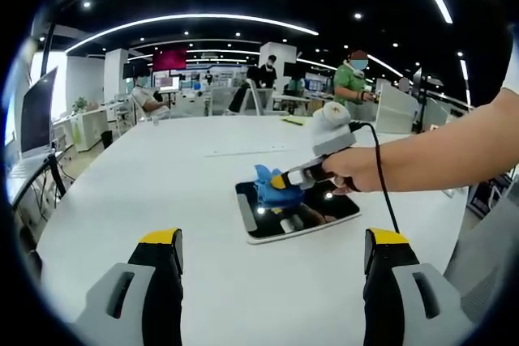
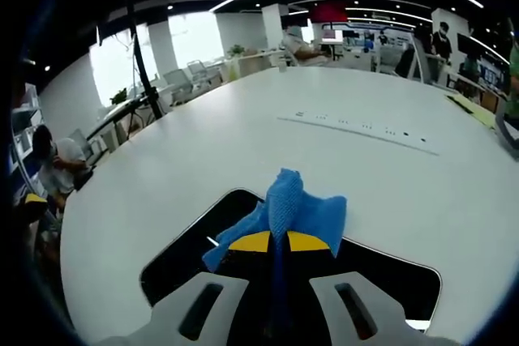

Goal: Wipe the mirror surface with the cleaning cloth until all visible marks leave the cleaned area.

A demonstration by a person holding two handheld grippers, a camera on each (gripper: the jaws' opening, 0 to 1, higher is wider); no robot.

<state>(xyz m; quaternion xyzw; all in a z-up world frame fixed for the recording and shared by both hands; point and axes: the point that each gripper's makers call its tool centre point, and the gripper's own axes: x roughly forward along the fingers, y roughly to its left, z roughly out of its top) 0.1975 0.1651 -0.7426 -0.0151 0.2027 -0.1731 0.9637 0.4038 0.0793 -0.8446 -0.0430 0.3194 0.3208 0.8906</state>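
Observation:
A flat rectangular mirror (image 1: 298,215) with a dark reflective face lies on the white table (image 1: 162,184). A blue cleaning cloth (image 1: 272,190) rests on its far left part. A person's hand holds my right gripper (image 1: 282,181), which is shut on the cloth and reaches in from the right. In the right gripper view the cloth (image 2: 292,210) bunches up ahead of the closed yellow-tipped jaws of the right gripper (image 2: 277,242), over the mirror (image 2: 195,257). My left gripper (image 1: 274,249) hovers above the table short of the mirror, open and holding nothing.
A black cable (image 1: 381,176) trails from the right gripper across the table. A row of small marks (image 2: 357,129) runs along the tabletop beyond the mirror. Desks, monitors and several people stand past the table's far edge (image 1: 243,115).

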